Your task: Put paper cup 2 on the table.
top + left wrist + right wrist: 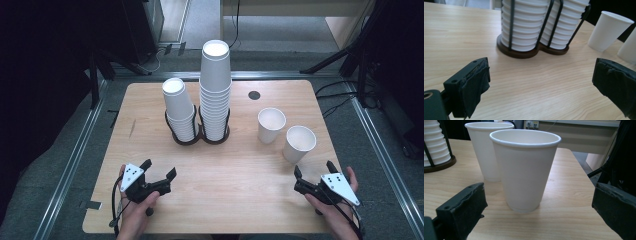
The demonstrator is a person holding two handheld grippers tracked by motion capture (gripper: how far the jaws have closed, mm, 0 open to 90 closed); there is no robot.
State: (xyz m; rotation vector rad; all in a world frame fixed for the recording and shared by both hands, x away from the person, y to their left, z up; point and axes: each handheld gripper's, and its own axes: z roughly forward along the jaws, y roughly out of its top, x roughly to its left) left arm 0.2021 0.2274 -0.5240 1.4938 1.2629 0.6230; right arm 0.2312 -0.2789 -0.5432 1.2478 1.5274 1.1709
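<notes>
The right gripper (312, 176) faces the near cup (525, 170), jaws spread wide enough to admit it. The left gripper (159, 170), jaws likewise spread, points toward the cup rack (534, 51).

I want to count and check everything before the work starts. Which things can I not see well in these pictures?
- Taller cup stack, left gripper view: top cut off by the upper edge; no count possible.
- Shorter cup stack, same view: top also cut off.
- Far paper cup, right gripper view: right side hidden behind the near paper cup.
- Dark round spot on the table, high view: too small to identify.
</notes>
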